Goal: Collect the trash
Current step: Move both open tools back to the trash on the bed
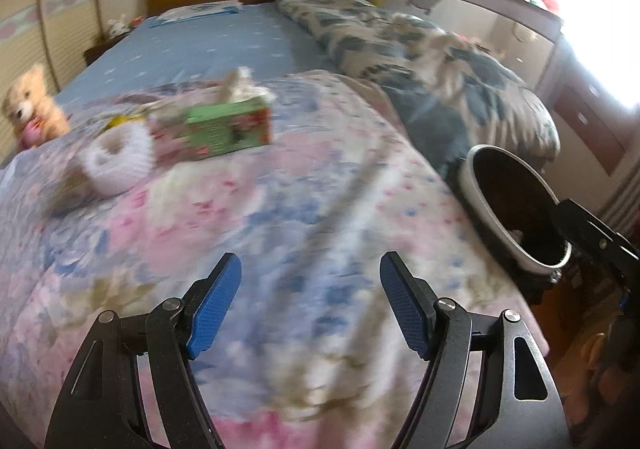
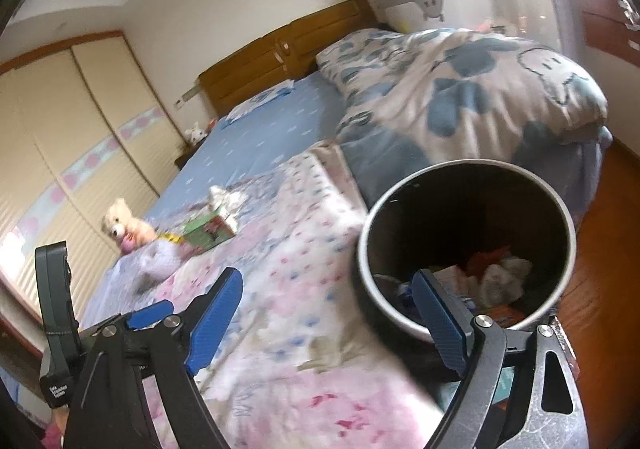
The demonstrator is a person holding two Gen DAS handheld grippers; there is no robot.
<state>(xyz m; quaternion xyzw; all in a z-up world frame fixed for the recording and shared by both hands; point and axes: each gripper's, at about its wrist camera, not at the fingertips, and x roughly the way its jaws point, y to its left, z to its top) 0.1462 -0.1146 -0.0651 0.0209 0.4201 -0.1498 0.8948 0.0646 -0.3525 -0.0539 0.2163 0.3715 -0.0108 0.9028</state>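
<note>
Two grippers, one bin, one bed: stock as follows, all places given from the trash bin [image 2: 468, 249].

- Trash bin, one: round, pale rim, dark inside, standing on the wooden floor [image 2: 608, 289] hard against the bed's [image 1: 224, 41] side edge. Inside lie crumpled white tissue [image 2: 504, 277], something red and some printed packaging; exact count of pieces cannot be told.
- Tissue box [image 1: 228, 129], one: green, tissue sticking out of the top, on the floral quilt [image 1: 280, 229] well away from the bin, toward the wardrobe side.
- White ribbed foam piece [image 1: 116, 161], one: ring-shaped, just beside the tissue box, farther from the bin. Blurred.
- Yellow scrap [image 2: 170, 237], one: next to the box; kind unclear.
- Teddy bear [image 1: 32, 105], one: at the bed's far edge, farthest from the bin.
- Rolled blue-and-white duvet [image 2: 460, 89], one: on the bed directly behind the bin.
- Left gripper [image 1: 310, 305]: angled down over the quilt, well apart from the bin, jaws spread wide, nothing between the blue pads.
- Right gripper [image 2: 326, 317]: angled down at the bin's near rim, one finger over the quilt and the other in front of the bin mouth; jaws spread wide, holding nothing.
</note>
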